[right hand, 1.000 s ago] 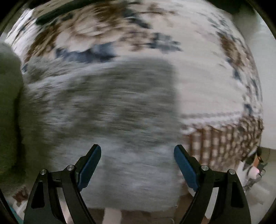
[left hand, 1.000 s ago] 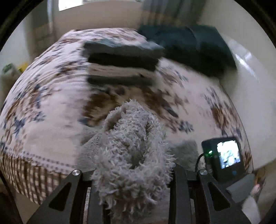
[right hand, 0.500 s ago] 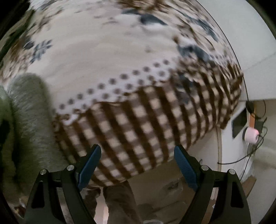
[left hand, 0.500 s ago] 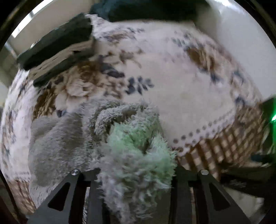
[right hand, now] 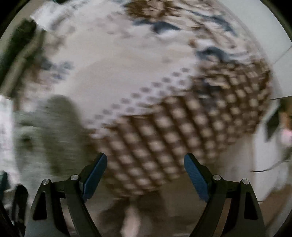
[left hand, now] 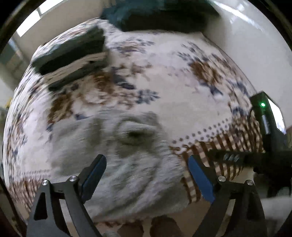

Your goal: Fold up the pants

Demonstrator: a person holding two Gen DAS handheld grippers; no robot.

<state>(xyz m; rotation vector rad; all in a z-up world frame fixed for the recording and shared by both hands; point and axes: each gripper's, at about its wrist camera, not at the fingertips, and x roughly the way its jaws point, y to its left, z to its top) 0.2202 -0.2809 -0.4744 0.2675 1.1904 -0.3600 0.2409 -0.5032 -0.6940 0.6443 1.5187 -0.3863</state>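
Observation:
The grey fluffy pants (left hand: 118, 145) lie bunched on the floral bedspread (left hand: 182, 87) near the bed's front edge. My left gripper (left hand: 146, 162) hovers just above them. Its jaws are opening wide, and the blue pads (left hand: 94, 173) stand clear of the fabric, with the pile showing below the gap. My right gripper (right hand: 146, 160) is open with nothing between its fingers. It points down over the brown checked border (right hand: 182, 131) of the bedspread. In the right wrist view the pants (right hand: 54, 131) are a blurred grey mass off to the left.
A stack of folded dark and light clothes (left hand: 73, 54) sits at the far left of the bed. Dark teal bedding (left hand: 160, 16) lies at the head. A black device with a green light (left hand: 268, 124) is at the right. A person's legs (right hand: 135, 209) stand by the bed edge.
My left gripper was shut on the fluffy pants and has let go; its jaws spread and the pants dropped onto the bed. My right gripper swung off the pants to the checked edge.

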